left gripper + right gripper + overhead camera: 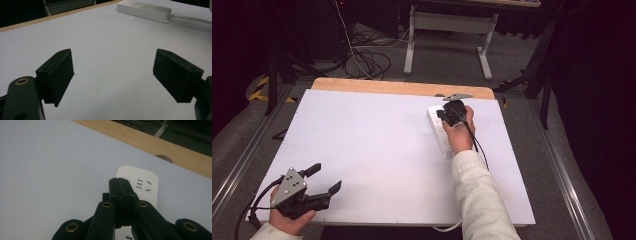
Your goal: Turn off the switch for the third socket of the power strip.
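1. Covering most of the table, a white board (377,150) lies flat, with a strip of bare wood (402,87) along its far edge; beyond it are a grey floor, tangled cables (367,57) and a metal stand (449,37), and the room's edges sink into darkness.
2. A white power strip (439,131) lies on the board's far right part, its near end hidden under the person's right hand (459,135); its cord runs off toward the near edge.
3. The right gripper (120,181) has its jaws pressed together, tips over the strip's far end by a round button; whether they touch it is unclear.
4. The left gripper (324,179) sits at the near left corner, jaws spread wide over bare board.
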Demonstrator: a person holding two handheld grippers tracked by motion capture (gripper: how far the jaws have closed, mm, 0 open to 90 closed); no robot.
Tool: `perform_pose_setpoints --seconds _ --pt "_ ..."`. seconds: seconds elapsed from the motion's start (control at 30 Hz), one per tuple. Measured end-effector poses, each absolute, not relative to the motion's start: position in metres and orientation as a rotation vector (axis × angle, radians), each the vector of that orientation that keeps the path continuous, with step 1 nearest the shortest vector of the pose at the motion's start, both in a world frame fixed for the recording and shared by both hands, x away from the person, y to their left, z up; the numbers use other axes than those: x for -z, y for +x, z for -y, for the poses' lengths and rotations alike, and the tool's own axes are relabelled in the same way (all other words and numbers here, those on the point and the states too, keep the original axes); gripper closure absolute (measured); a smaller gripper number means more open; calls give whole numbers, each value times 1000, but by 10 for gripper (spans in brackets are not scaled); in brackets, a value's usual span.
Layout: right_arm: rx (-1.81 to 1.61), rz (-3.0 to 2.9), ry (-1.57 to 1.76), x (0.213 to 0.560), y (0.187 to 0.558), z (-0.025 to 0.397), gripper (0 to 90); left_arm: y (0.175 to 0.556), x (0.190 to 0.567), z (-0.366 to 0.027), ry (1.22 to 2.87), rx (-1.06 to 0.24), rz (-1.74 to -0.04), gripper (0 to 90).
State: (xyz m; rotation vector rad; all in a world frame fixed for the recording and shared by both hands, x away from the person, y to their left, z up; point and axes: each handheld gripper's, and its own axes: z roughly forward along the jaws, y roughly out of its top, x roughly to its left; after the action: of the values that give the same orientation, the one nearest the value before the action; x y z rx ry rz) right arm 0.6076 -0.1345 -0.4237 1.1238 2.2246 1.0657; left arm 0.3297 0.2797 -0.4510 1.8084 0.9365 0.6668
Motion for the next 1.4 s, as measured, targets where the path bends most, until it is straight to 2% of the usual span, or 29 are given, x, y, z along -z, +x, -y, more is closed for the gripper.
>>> perform_pose_setpoints --seconds 0.57,0.63,0.93,1.23,1.4 --pt "-1175 -2198 1093 398 588 144 900 330 451 -280 1815 -672 -938 173" --pt "-1207 -2195 1087 394 585 144 802 330 451 -280 1809 -669 -943 173" --pt "-1321 -2174 1025 368 555 154 557 330 451 -279 1813 -670 -939 173" --pt "-1409 -2167 991 353 519 177 393 330 451 -280 1815 -671 -942 171" --pt "-1404 -2160 948 352 496 190 352 330 451 -280 1808 -677 -949 171"
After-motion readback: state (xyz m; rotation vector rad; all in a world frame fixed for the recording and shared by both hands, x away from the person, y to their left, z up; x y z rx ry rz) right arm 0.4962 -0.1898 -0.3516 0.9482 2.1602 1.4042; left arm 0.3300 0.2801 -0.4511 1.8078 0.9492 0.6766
